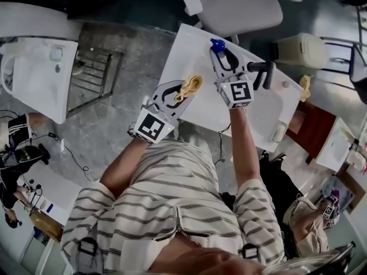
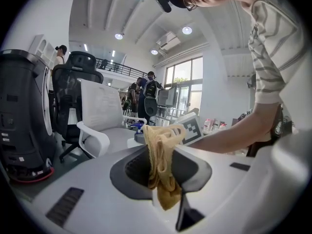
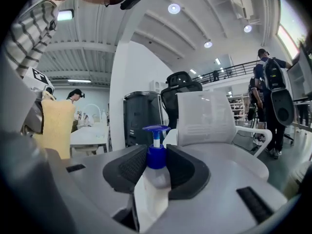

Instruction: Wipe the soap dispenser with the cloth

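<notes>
In the head view my left gripper (image 1: pixel 184 90) is shut on a bunched yellow cloth (image 1: pixel 190 86) over the white table (image 1: pixel 183 50). Just to its right, my right gripper (image 1: pixel 221 53) is shut on the soap dispenser (image 1: pixel 217 43), a clear bottle with a blue pump. The left gripper view shows the cloth (image 2: pixel 162 162) hanging between the jaws, with the dispenser's pump (image 2: pixel 140 127) and the right gripper's marker cube (image 2: pixel 188 127) close beyond it. In the right gripper view the dispenser (image 3: pixel 155 165) stands upright between the pads and the cloth (image 3: pixel 56 126) hangs at the left. Cloth and dispenser are apart.
A white office chair (image 1: pixel 235 4) stands at the table's far side. A pale bin (image 1: pixel 301 49) and a black handle (image 1: pixel 261 73) lie to the right. A black machine (image 2: pixel 22 111) and several people show in the background.
</notes>
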